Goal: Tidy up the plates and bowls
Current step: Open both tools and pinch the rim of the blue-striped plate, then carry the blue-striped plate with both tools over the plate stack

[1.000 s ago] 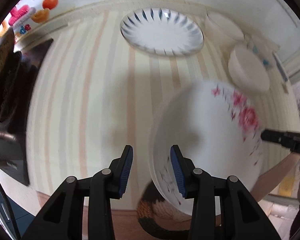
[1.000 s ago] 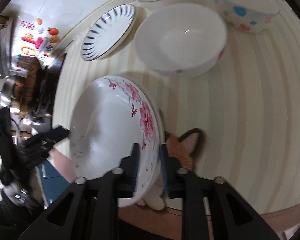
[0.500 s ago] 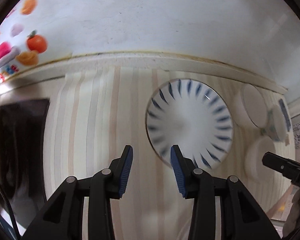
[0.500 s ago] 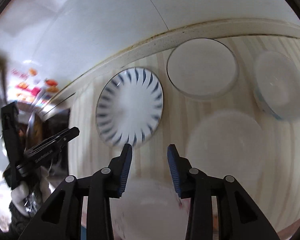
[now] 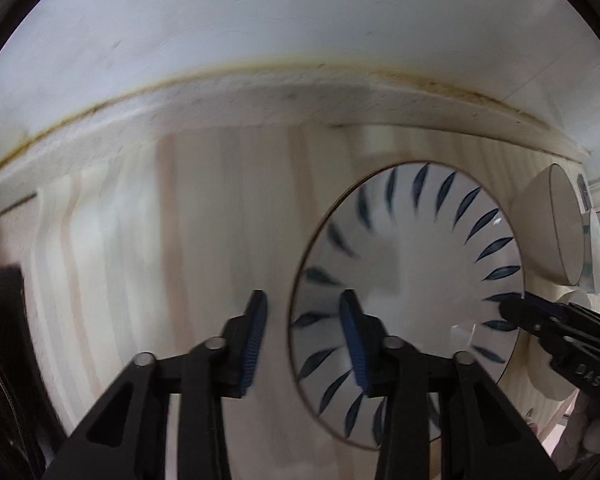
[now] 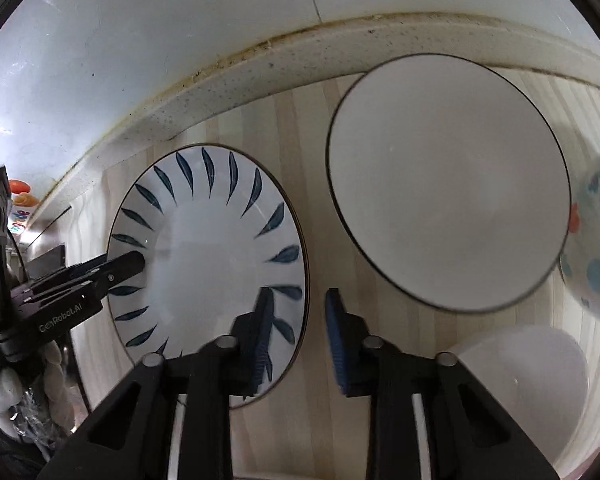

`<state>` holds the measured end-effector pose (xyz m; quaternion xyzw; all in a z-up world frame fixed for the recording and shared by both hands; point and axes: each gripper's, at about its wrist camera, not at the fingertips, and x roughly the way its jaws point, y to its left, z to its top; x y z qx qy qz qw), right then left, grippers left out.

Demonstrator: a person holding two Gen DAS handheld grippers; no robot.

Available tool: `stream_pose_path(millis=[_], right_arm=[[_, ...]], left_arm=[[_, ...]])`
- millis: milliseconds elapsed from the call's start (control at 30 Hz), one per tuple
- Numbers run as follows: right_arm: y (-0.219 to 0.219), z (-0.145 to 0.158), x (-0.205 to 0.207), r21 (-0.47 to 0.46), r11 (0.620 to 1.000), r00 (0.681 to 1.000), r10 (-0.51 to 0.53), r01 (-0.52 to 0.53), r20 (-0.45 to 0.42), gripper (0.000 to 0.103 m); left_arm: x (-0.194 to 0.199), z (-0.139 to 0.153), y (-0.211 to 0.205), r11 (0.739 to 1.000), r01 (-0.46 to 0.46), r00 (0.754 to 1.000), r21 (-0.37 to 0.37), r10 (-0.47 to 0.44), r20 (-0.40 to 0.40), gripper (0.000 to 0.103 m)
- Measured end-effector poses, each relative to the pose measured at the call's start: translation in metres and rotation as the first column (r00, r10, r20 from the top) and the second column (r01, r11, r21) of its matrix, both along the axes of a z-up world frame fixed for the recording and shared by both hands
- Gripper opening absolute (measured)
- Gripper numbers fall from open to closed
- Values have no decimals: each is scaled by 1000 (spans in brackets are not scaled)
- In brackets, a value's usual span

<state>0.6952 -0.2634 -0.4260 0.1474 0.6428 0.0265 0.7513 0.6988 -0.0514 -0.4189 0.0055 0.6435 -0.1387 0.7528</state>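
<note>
- The blue-leaf plate (image 6: 216,256) lies flat on the striped bench (image 6: 300,152), beside the white dark-rimmed bowl (image 6: 448,184).
- The left gripper (image 5: 302,336) is spread, empty, straddling the plate's left rim.
- The right gripper (image 6: 298,332) is spread, empty, astride the plate's right rim.
- A plain white bowl (image 6: 540,392) and a spotted bowl (image 6: 584,256) sit at right.

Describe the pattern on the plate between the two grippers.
White plate ringed with dark blue leaf-shaped strokes; clearest in the right wrist view.
</note>
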Motion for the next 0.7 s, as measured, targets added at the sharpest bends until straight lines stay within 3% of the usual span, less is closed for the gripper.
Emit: stream_pose_path(millis=[33,367,533,700], right_arm=[[1,-2,2,4,1000,1000,13,-13,1,14],[5,-6,3,-10,1000,1000,11,-11,-12,14],[3,9,-6,8,1000,1000,15,-15,-5,14],[-3,35,-21,19,999,999,46,-46,0,14]], left_arm=[[1,1,-2,1000,7,1000,1,-7,1,23],[-8,7,-6,1000,9,1000,21,-9,5,23],[-23,26,-5,1000,3,1000,16,-4,27,23],[-50,50,8,999,-26,1000,-48,27,15,23]])
